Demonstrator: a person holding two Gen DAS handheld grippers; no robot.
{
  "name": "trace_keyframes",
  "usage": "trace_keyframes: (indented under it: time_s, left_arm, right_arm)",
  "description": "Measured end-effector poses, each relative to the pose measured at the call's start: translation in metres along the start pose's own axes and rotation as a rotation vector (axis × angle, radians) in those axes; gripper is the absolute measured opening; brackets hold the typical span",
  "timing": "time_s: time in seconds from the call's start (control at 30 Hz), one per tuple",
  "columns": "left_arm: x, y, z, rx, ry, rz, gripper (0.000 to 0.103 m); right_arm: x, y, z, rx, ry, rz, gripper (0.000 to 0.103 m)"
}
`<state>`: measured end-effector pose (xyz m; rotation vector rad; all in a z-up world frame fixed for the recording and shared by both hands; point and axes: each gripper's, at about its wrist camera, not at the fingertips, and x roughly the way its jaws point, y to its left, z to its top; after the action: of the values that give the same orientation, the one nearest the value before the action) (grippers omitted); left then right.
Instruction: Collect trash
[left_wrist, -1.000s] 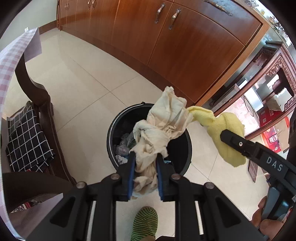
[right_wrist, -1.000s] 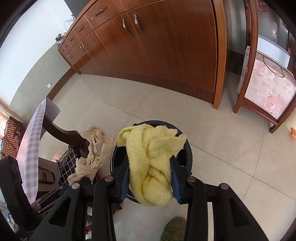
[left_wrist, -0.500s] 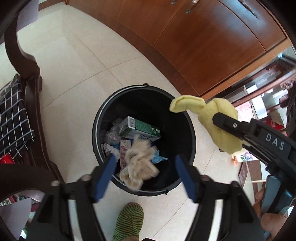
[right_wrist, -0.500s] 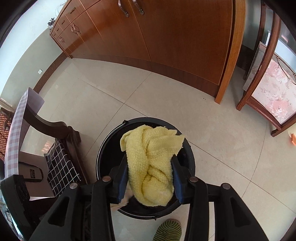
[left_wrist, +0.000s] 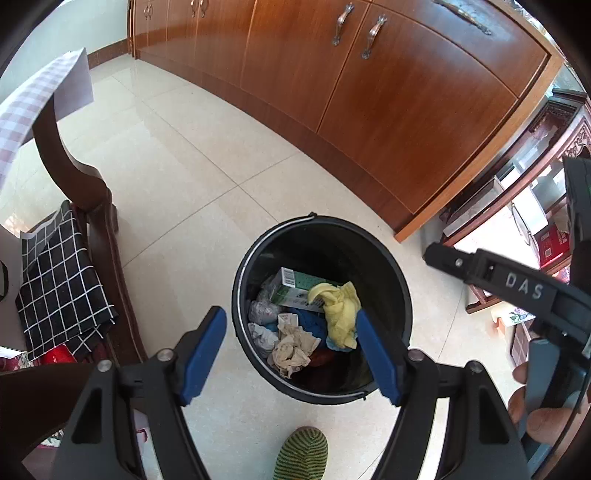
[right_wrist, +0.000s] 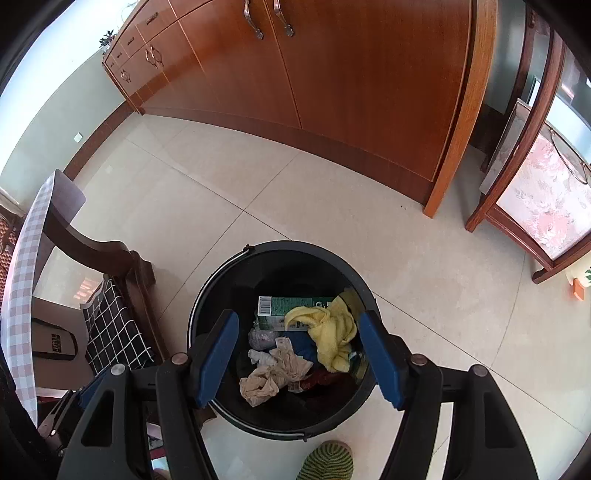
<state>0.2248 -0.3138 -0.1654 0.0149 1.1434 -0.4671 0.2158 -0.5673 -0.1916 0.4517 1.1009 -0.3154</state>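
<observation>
Left wrist view: both tools angle steeply down over the bucket (left_wrist: 388, 258), left tool (left_wrist: 291, 350) spread empty, right tool (right_wrist: 299, 360) opening, empty.

Left tool (left_wrist: 291, 349) gapes empty; right tool (right_wrist: 299, 354), angled down, is opening, empty.
</observation>
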Motion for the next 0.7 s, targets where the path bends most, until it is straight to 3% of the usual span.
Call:
trace_keyframes:
  time_s: [0.2, 0.37, 0.5, 0.7]
  left_arm:
    - [-0.038, -0.002, -0.005, 0.03, -0.06, 0.01, 0.074]
    - [-0.094, -0.001, -0.022, 0.03, -0.146, 0.034, 0.074]
    - [-0.146, 0.008, -0.04, 0.025, -0.235, 0.083, 0.074]
    - [-0.221, 0.042, -0.072, -0.028, -0.35, 0.157, 0.077]
  right_arm:
    - [-0.026, -0.003, -0.025, 0.007, 0.014, 0.044, 0.07]
    - [-0.058, -0.002, -0.06, 0.007, 0.03, 0.116, 0.07]
    - [-0.105, 0.017, -0.088, -0.049, -0.032, 0.188, 0.075]
    - [-0.178, 0.076, -0.127, -0.221, -0.146, 0.272, 0.081]
